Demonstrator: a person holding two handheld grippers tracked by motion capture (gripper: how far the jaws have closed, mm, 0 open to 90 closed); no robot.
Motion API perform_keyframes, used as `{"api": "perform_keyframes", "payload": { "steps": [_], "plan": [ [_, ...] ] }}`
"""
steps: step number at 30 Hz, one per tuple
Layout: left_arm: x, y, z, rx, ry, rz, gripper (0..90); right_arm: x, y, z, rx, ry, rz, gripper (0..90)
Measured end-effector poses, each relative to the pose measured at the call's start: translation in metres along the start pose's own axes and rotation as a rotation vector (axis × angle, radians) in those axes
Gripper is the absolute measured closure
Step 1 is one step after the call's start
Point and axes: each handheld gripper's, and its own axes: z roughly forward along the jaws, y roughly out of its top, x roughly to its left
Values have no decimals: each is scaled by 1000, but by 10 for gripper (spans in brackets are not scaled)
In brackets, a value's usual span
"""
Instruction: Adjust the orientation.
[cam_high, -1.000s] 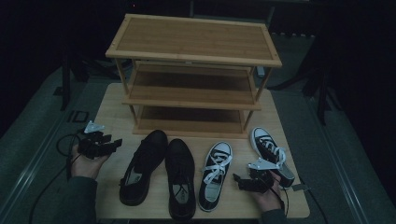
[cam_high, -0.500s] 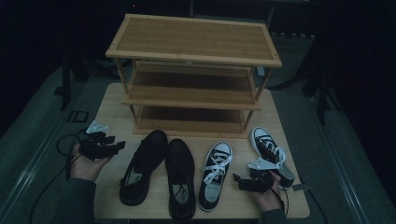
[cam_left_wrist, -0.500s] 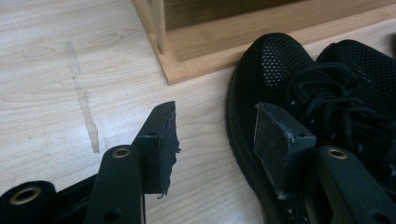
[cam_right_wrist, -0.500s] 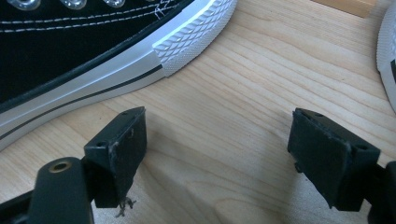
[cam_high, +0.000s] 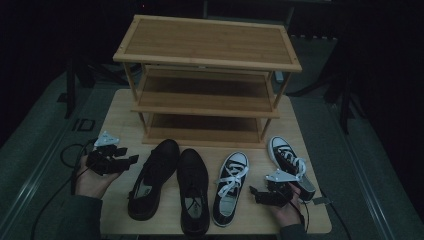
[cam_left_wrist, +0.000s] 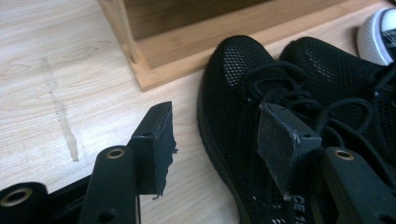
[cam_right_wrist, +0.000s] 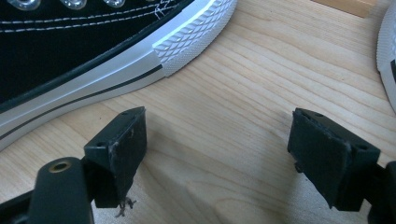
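Two black mesh shoes (cam_high: 150, 180) (cam_high: 194, 192) lie side by side on the wooden table (cam_high: 120, 115) before a three-shelf wooden rack (cam_high: 207, 42). To their right lie two black-and-white sneakers (cam_high: 230, 187) (cam_high: 290, 165). My left gripper (cam_high: 129, 156) is open just left of the left black shoe (cam_left_wrist: 243, 107); its jaws have just been opening, with nothing gripped between them (cam_left_wrist: 219, 147). My right gripper (cam_high: 255, 196) is open between the two sneakers, over bare wood (cam_right_wrist: 217, 140). One sneaker's toe (cam_right_wrist: 93, 56) lies close ahead of it.
The rack's lowest shelf edge (cam_left_wrist: 187, 51) lies just beyond the black shoe. A cable (cam_high: 70, 165) trails from the left gripper off the table's left side. Dark floor surrounds the table, and a second sneaker's white edge (cam_right_wrist: 388, 51) shows at the right.
My left hand has shifted slightly right, toward the black shoe. The right hand and all the shoes have kept still.
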Motion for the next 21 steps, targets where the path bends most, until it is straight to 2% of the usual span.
{"api": "perform_keyframes", "payload": {
  "steps": [21],
  "plan": [
    [-19,5,-5,38,-47,59,459,0,0,0,0,0,0,196]
  ]
}}
